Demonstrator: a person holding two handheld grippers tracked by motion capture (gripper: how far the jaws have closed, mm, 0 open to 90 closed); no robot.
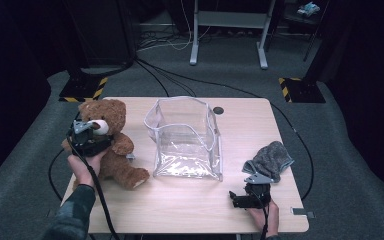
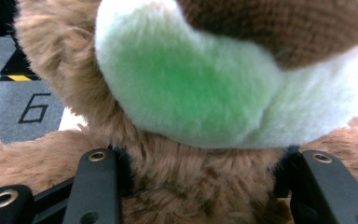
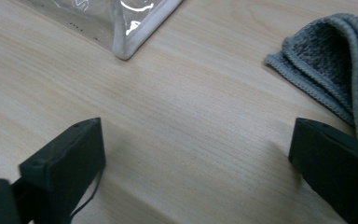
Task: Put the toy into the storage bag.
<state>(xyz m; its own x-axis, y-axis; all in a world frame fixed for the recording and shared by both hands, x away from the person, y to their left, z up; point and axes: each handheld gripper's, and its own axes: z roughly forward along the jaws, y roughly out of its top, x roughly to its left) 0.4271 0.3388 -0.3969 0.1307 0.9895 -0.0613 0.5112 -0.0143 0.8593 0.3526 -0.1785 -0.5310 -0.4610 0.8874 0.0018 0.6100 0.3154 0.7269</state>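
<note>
We are pinching the fluffy brown teddy bear (image 1: 111, 142) with our left gripper (image 1: 87, 139) at the wooden table's (image 1: 180, 200) left edge | our right gripper (image 1: 250, 196) is resting spread, holding nothing, beside the grey folded cloth (image 1: 270, 159).

Digit "6" on grey floor mat (image 2: 9, 107)
</note>
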